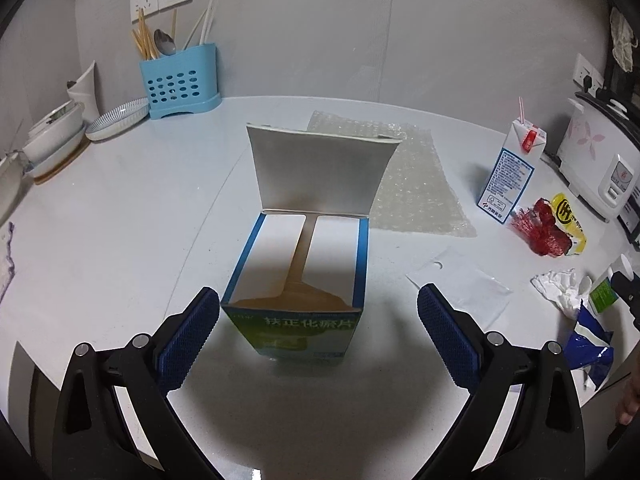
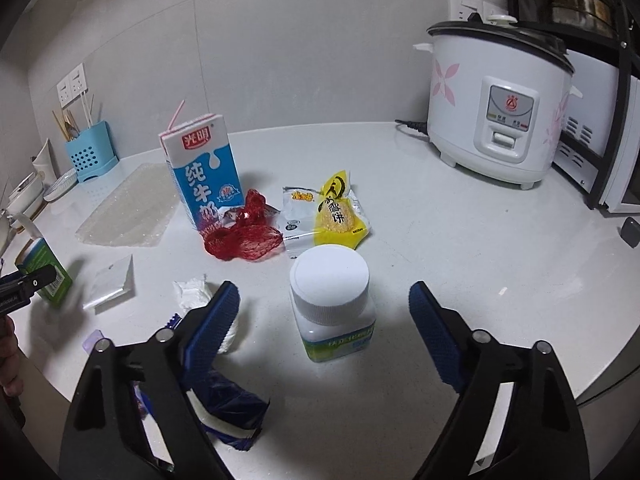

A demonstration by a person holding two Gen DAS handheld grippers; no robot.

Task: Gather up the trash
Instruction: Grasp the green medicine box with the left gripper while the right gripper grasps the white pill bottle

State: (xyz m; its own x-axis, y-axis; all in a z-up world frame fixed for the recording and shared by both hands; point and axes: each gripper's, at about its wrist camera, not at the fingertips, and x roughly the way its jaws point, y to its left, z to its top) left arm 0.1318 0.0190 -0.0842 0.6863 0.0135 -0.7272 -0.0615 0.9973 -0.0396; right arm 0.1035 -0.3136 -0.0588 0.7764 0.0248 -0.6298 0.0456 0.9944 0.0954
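An open, empty medicine box (image 1: 296, 280) with its lid flap up stands on the white counter (image 1: 120, 240), between the open fingers of my left gripper (image 1: 319, 308). It also shows at the left of the right wrist view (image 2: 44, 276). My right gripper (image 2: 325, 304) is open around a white-capped pill bottle (image 2: 332, 300), not touching it. Trash lies about: a milk carton (image 2: 206, 168) with a straw, red mesh netting (image 2: 242, 236), a white snack wrapper (image 2: 298, 212), a yellow snack wrapper (image 2: 338, 212), crumpled tissue (image 2: 192, 292), a blue wrapper (image 2: 228, 408), a flat clear bag (image 2: 110, 284) and bubble wrap (image 2: 128, 212).
A rice cooker (image 2: 500, 108) stands at the back right with a dark rack (image 2: 612, 80) beside it. A blue utensil holder (image 1: 180, 80), plates and bowls (image 1: 60, 136) sit at the back left by the wall. The counter's front edge curves close below both grippers.
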